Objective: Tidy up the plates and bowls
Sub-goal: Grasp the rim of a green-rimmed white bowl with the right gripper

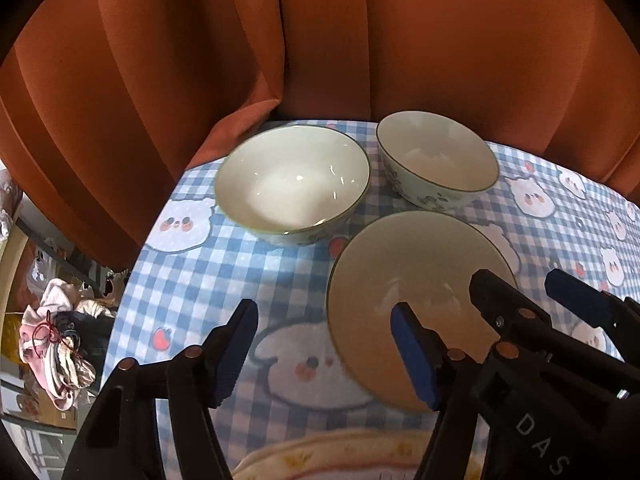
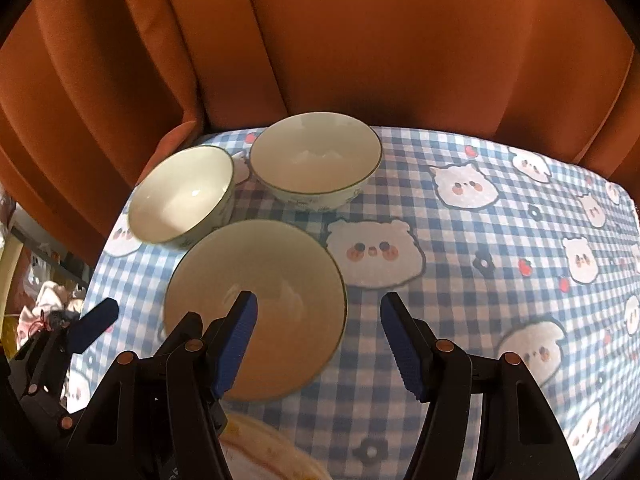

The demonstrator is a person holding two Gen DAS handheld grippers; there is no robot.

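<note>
Orange-brown curtain (image 2: 360,40) hanging in folds across the whole background, reaching down behind the far edge of the bench (image 2: 460,300). Bench covered in blue-and-white checked cloth printed with white cartoon animal faces, small strawberries and flowers. Heap of pink and pale laundry (image 1: 56,348) seen below the bench's left edge, off the bench.

Three pale bowls with dark rims grouped toward the far left part of the bench, all upright and empty. Nearest bowl (image 2: 256,308) largest in view; wide bowl (image 1: 292,184) beyond it to the left; patterned bowl (image 1: 438,160) beyond it to the right, floral print on its outer wall. Edge of a yellowish plate (image 1: 340,456) at the bottom of both views, nearest the cameras.

Right hand-held gripper (image 2: 316,340) partly open, nothing held: left blue pad over the nearest bowl's interior, right pad outside its rim over bare cloth; contact with the rim cannot be determined. Left hand-held gripper (image 1: 324,352) partly open, empty: right pad over the nearest bowl's left side, left pad over cloth. Both hand-held grippers side by side, close together.
</note>
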